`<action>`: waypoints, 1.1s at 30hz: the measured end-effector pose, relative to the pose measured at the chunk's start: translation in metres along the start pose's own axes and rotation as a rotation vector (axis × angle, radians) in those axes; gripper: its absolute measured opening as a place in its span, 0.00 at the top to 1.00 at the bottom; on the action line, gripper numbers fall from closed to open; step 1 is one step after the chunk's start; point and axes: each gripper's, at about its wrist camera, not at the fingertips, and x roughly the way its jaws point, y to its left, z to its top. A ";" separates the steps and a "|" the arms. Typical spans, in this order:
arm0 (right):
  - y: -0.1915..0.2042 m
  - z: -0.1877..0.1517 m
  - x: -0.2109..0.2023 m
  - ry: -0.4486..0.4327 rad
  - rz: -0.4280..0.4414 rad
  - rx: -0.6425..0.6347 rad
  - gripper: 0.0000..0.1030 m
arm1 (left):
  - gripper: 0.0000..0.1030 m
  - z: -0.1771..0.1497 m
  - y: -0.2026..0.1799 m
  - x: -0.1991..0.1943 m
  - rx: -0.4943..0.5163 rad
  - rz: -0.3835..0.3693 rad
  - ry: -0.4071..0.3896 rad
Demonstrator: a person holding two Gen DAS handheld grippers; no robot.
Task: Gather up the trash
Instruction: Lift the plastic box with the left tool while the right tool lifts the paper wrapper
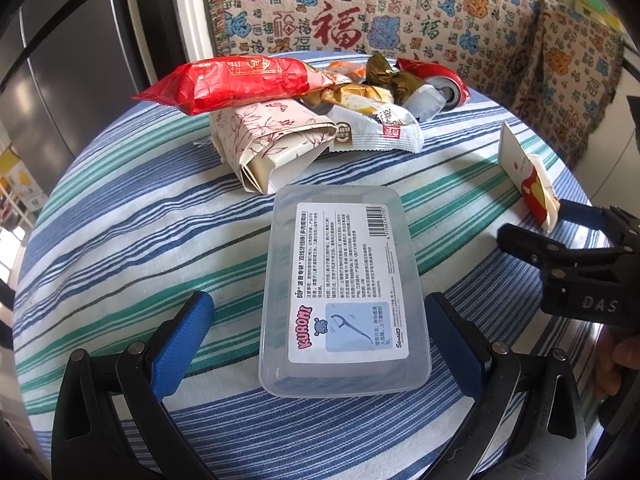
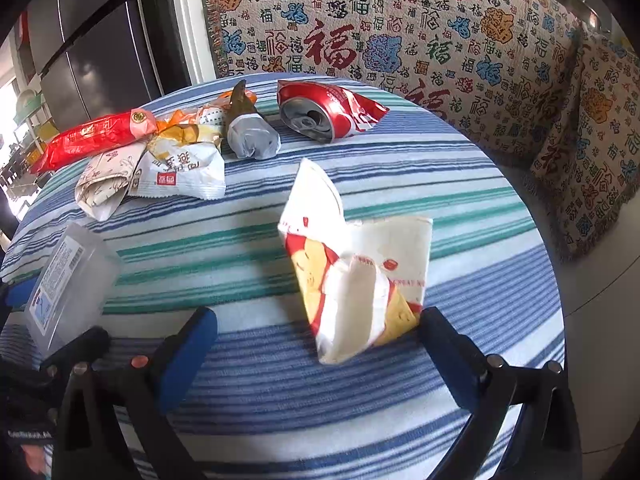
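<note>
A clear plastic floss-pick box (image 1: 344,292) lies on the striped tablecloth (image 1: 120,240) between the open fingers of my left gripper (image 1: 320,344), which does not touch it. My right gripper (image 2: 318,344) is open around the lower end of a crumpled white, red and yellow paper wrapper (image 2: 352,264); that wrapper (image 1: 528,176) and the right gripper (image 1: 560,236) also show at the right of the left wrist view. Further back lie a red snack bag (image 1: 236,84), a floral paper wrapper (image 1: 276,140), a white snack packet (image 2: 180,168), a grey-green wrapper (image 2: 250,132) and a crushed red can (image 2: 324,112).
The round table's far edge meets a sofa covered in patterned cloth (image 2: 400,20). A dark cabinet (image 1: 80,60) stands at the left. The box also shows at the left of the right wrist view (image 2: 68,276), with the left gripper's finger (image 2: 80,348) beside it.
</note>
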 end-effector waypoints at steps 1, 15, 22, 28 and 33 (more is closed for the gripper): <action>-0.005 -0.005 -0.005 -0.008 0.028 0.013 0.00 | 0.00 0.001 0.001 0.000 0.009 -0.009 0.007; -0.057 -0.018 -0.026 -0.074 0.277 0.275 0.08 | 0.00 0.001 0.009 -0.005 -0.003 -0.081 -0.012; -0.048 -0.012 -0.050 -0.175 0.137 0.146 0.08 | 0.01 0.002 0.015 -0.006 -0.058 -0.124 -0.031; 0.000 0.010 -0.038 -0.142 0.101 -0.055 0.39 | 0.13 0.006 0.008 -0.007 -0.046 -0.081 -0.052; 0.011 0.017 -0.007 -0.061 0.052 -0.064 0.82 | 0.39 0.008 0.009 -0.008 -0.044 -0.091 -0.044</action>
